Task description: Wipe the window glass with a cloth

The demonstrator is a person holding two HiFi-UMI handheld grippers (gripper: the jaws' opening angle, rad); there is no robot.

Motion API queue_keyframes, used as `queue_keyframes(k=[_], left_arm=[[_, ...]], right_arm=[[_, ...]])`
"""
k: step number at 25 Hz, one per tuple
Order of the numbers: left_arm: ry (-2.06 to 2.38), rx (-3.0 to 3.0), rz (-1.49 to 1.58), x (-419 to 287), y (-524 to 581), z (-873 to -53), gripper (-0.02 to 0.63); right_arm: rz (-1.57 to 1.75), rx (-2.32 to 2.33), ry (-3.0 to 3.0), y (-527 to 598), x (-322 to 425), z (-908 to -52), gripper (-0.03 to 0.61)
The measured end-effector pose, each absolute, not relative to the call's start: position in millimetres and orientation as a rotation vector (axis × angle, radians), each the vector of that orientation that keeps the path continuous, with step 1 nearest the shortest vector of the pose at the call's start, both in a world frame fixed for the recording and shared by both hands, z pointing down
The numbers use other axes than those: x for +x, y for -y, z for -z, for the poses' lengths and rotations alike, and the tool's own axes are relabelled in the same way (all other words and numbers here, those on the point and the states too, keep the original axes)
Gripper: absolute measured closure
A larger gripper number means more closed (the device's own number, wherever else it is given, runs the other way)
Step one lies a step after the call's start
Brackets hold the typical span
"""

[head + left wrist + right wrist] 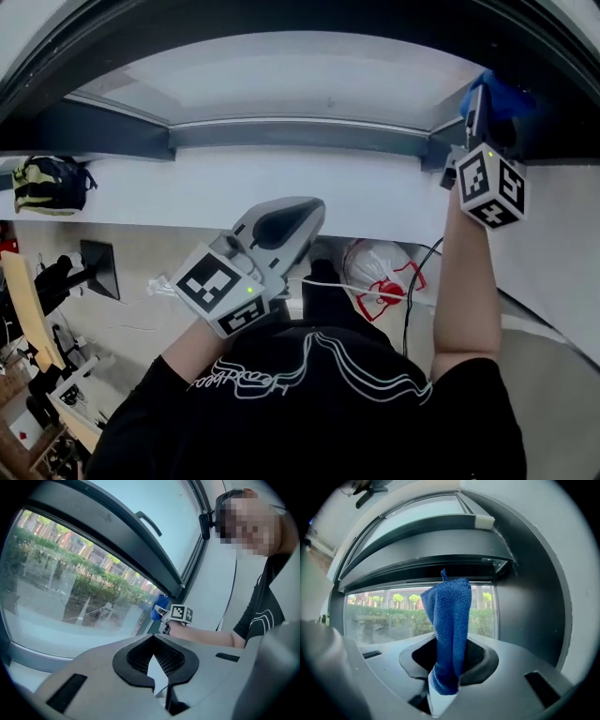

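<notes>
The window glass (281, 80) fills the top of the head view inside a dark grey frame (291, 136). At its right corner my right gripper (480, 105) is raised and shut on a blue cloth (499, 94), which is at the glass by the frame. In the right gripper view the blue cloth (450, 625) stands up from the shut jaws of my right gripper (445, 679) in front of the glass (389, 618). My left gripper (302, 214) hangs lower, in front of my chest, shut and empty. Its own view shows my left gripper (157, 670), the glass (70, 588) and the distant blue cloth (156, 613).
A white sill wall (187, 192) runs under the window. Below lie a plastic bag with red print (380, 272) and a white cable (347, 291). A backpack (52, 183) sits at the left. An upper sash carries a handle (149, 522).
</notes>
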State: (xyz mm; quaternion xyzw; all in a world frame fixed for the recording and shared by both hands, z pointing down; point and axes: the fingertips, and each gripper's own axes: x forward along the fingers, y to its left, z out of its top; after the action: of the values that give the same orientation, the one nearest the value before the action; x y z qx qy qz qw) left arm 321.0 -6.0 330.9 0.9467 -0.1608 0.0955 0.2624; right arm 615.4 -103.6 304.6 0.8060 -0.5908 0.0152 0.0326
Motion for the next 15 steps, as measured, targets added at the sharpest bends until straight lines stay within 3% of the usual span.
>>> queue_keyframes(k=[5,15], left_arm=[[0.546,2.516,-0.212,256.6,28.3,-341.0,0.609],[0.814,2.448,-0.125,78.2,83.5,-336.0,0.609]], right_arm=[[-0.086,2.386,1.945,125.4,523.7,-323.4,0.485],[-0.093,2.017,2.295,205.8,259.5,-345.1,0.485]])
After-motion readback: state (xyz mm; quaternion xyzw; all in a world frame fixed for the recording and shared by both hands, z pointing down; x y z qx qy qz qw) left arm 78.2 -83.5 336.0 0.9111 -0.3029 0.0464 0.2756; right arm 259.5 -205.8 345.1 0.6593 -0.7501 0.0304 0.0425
